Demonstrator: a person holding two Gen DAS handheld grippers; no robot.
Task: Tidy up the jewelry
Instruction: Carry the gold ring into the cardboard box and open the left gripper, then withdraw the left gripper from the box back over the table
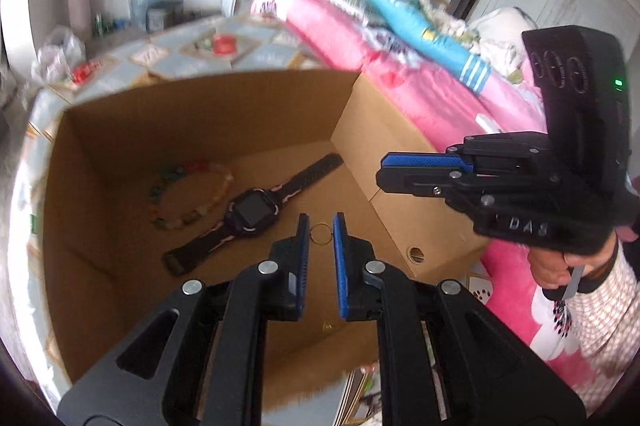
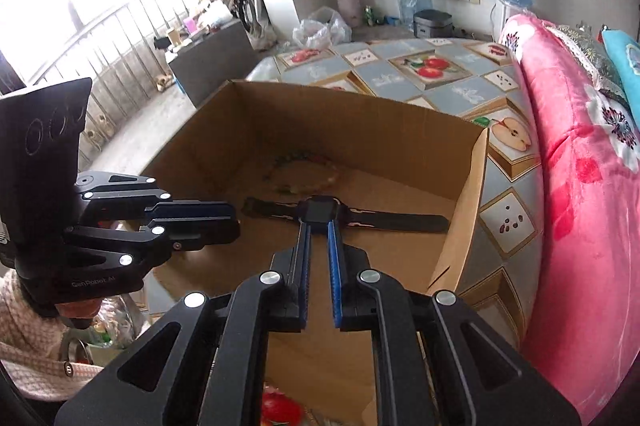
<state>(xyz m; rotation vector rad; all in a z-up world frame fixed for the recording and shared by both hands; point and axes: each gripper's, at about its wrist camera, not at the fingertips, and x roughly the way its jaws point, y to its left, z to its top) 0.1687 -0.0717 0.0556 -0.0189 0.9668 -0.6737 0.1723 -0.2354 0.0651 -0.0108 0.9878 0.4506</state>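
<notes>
Two fingers (image 1: 298, 238) nearly closed, empty | ring (image 1: 320, 234) beyond tips | watch (image 1: 252, 210) left

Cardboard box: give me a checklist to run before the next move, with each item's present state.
1. Watch lies flat on the box floor: ok.
2. Bead bracelet is inside the box, apart from the watch: ok.
3. Small ring is on the box floor: ok in the left wrist view.
4. Left claw is empty: ok, its pads stand slightly apart, nothing pinched.
5. Right claw is empty: ok.
6. More jewelry left outside the box: cannot tell.
</notes>
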